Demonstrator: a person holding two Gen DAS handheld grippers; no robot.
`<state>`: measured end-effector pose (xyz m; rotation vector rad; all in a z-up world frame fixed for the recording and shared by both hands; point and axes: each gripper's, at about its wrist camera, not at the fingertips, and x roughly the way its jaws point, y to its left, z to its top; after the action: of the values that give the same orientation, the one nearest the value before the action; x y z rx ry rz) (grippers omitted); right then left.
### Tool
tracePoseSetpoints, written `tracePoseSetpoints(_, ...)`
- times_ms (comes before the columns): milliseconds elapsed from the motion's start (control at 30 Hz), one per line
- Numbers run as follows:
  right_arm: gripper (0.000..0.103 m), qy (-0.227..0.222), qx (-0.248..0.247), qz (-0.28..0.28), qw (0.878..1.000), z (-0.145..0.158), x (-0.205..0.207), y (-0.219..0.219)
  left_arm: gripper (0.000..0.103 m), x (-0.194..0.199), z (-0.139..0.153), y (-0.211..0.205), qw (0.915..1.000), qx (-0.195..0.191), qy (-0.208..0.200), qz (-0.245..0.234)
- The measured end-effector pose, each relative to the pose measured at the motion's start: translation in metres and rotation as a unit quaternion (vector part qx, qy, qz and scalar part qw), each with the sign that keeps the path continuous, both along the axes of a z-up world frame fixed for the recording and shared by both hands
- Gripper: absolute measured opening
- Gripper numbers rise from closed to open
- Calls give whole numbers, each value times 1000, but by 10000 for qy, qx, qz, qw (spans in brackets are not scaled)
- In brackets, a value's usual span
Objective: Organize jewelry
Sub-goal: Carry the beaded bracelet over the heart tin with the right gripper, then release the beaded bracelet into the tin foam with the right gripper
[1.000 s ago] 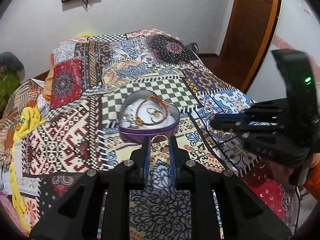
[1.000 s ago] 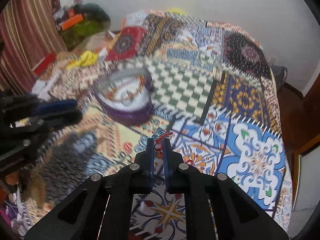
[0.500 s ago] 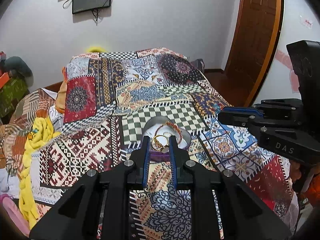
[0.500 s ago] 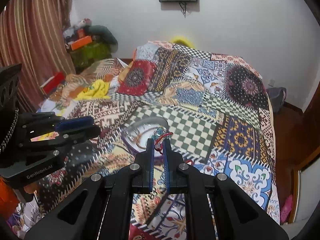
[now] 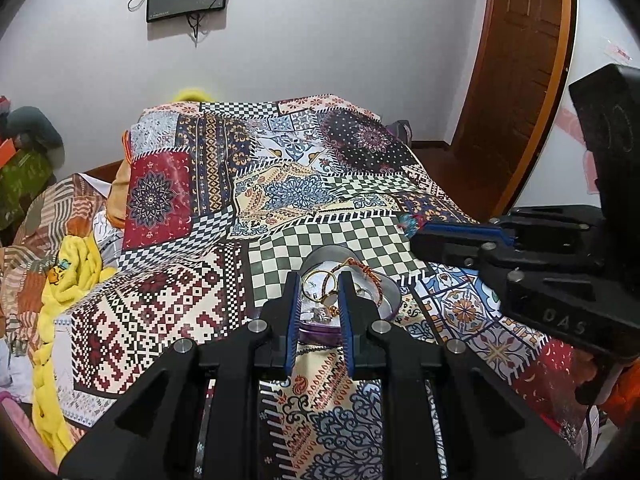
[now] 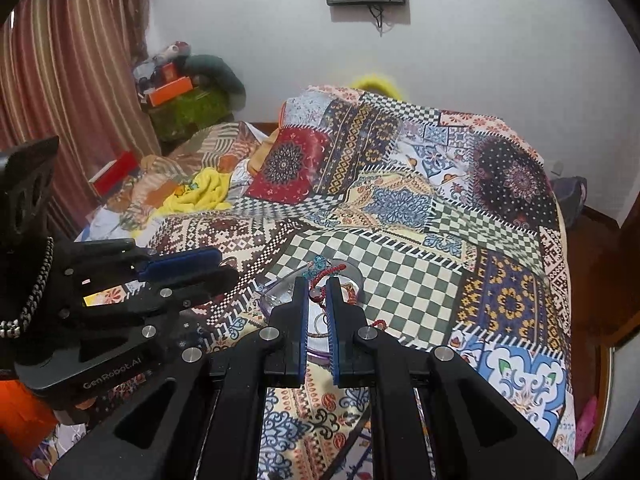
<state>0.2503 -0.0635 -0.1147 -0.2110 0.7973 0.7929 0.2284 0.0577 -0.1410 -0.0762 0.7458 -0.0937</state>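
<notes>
Red bracelet point(image 6: 326, 276) (pinched upright) in right claw point(image 6: 318, 300).

The left gripper's point(image 5: 319, 280) fingers point(image 5: 291, 312) hide the tin's point(image 5: 387, 294) front; the small pieces point(image 5: 320, 313) inside stay unclear.

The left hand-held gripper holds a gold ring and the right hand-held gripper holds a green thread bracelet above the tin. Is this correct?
Only the colour is wrong. In the right wrist view the right hand-held gripper is shut on a red thread bracelet above the tin. The left hand-held gripper does hold a gold ring.
</notes>
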Motion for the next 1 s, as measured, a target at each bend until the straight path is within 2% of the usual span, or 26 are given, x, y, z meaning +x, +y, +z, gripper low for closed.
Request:
tracePoseSetpoints(467,7,575,-369,182,9975,-48,31,18,17,41,-45,4,9978,-313,548,-207)
tracePoseSetpoints(1000,7,723,-566,381,9950,-61,34,24,17,46,-46,6,9964,-463,667,-231)
